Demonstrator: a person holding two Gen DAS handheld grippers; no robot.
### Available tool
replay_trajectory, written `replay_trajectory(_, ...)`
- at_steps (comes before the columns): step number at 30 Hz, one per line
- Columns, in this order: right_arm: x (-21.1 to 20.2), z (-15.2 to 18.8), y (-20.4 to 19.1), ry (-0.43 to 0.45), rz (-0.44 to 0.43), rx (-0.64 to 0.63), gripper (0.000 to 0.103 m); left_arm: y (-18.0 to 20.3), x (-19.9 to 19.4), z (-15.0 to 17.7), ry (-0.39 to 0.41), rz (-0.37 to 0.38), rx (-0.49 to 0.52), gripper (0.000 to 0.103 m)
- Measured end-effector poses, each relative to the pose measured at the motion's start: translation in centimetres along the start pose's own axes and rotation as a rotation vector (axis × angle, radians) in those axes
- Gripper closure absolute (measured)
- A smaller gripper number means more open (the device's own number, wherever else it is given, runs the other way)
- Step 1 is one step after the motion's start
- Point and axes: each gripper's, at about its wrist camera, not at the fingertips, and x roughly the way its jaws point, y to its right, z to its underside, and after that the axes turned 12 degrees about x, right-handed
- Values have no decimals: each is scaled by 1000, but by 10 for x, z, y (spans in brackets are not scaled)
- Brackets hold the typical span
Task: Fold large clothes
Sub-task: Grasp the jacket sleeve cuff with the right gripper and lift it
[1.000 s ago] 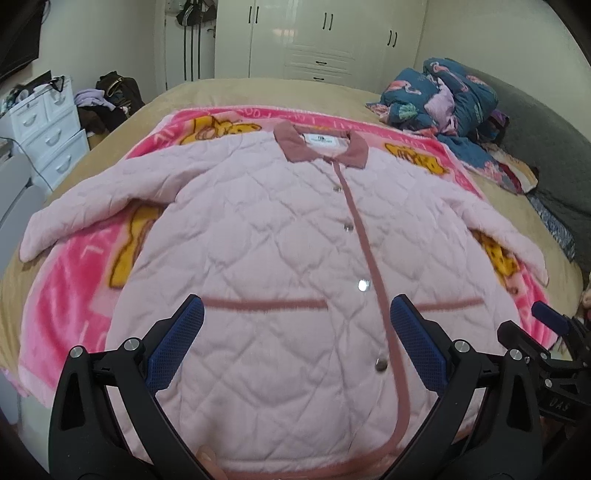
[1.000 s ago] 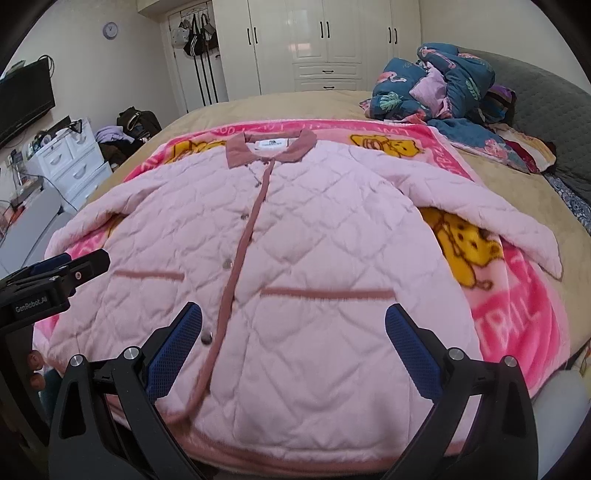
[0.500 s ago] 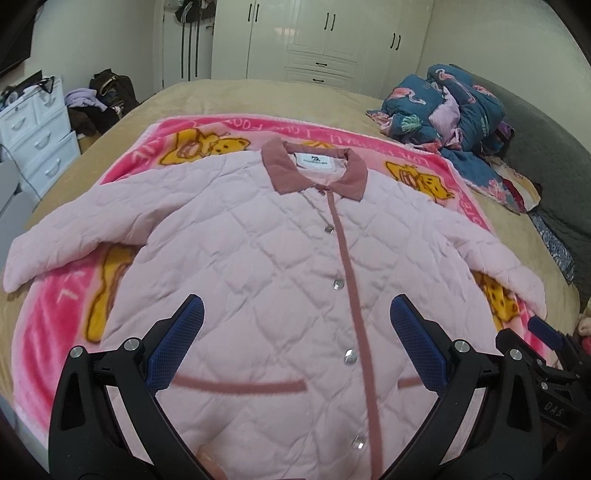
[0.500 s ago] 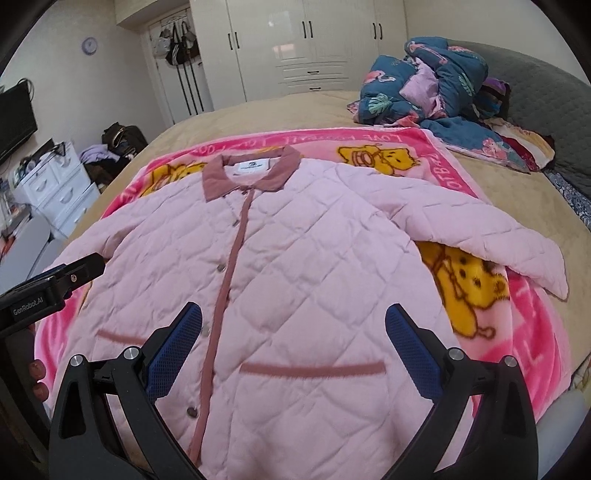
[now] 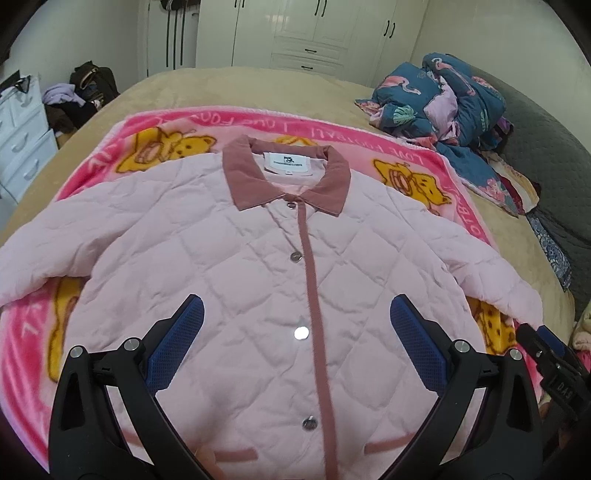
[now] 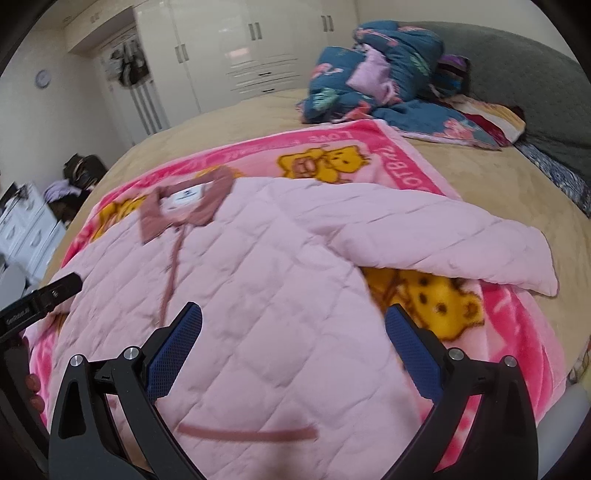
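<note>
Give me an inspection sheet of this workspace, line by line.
Surface: bed with tan cover, pink bear-print blanket spread on it.
Job's things: pink quilted jacket lying flat, buttoned, sleeves out, collar far side.
Clutter: crumpled blue floral bedding at far right corner.
Grippers: left gripper open above jacket; right gripper open above jacket.
Cables: nothing seen.
Surroundings: white wardrobe, white drawers, bags on floor.

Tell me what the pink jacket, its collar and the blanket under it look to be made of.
Pink jacket: likely padded woven fabric, matte, stitched in puffy diamond quilting. Collar: darker dusty pink, seemingly a soft velvety or fine-corduroy cloth; too small to tell. Blanket: probably plush fleece, fuzzy nap with printed yellow bears. Snap buttons look like shiny metal.
</note>
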Motion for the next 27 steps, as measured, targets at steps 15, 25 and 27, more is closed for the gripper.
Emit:
replay_trajectory(15,41,-45,97,19,102,216,4,42,71,-32,-60,41,36,8)
replay_trajectory(25,84,-52,187,-29,162,465,4,62,108,-32,-105,54,52,8)
replay_trajectory(27,94,-50,207,-41,185,525,4,63,115,-32,-115,64,57,8)
